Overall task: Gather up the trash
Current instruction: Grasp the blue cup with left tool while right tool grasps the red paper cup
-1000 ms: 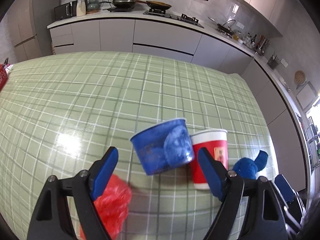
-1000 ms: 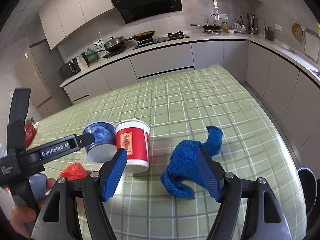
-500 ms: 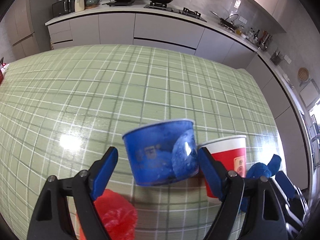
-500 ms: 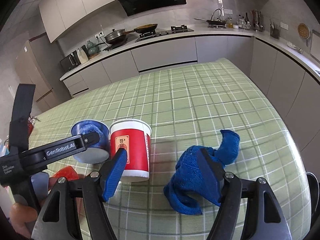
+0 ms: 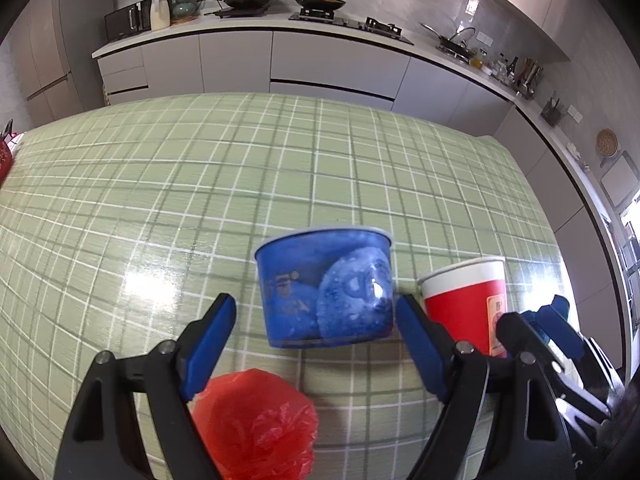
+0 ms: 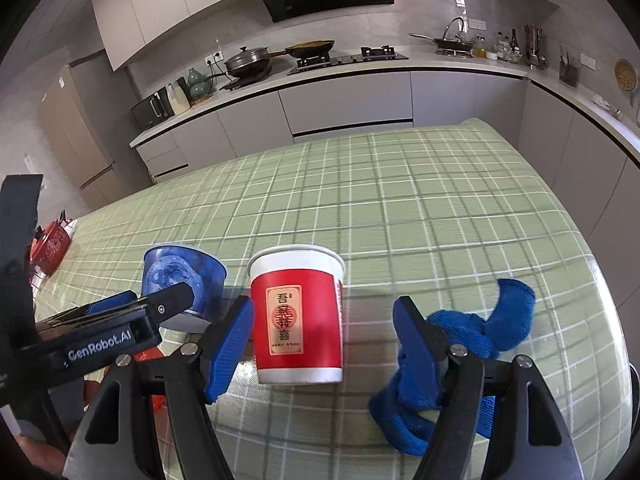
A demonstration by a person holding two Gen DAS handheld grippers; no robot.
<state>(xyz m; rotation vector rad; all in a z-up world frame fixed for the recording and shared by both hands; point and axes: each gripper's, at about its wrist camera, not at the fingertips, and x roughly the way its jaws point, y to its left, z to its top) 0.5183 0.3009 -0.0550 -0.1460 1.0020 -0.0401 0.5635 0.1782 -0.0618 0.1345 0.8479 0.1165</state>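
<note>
The bench (image 5: 280, 168) is covered with a glossy green cloth with a white grid, and a bright patch of light reflects on it in the left wrist view. Behind it runs a grey kitchen counter (image 6: 360, 72) with a stove, a lidded pan and a black hood above; it turns along the right wall. The far half of the bench is bare, with open cloth on all sides of the things.

The trash stands near the close edge. The blue cup (image 5: 324, 286) stands upright, and the red cup (image 6: 297, 312) stands upright just to its right, close but apart. A crumpled red bag (image 5: 256, 424) lies in front of the blue cup. A blue cloth (image 6: 460, 344) lies to the right of the red cup, near the right edge of the bench.

The left claw (image 5: 316, 344) is wide, its fingers on both sides of the blue cup and not touching it. The right claw (image 6: 324, 344) is also wide, around the red cup, holding nothing.
</note>
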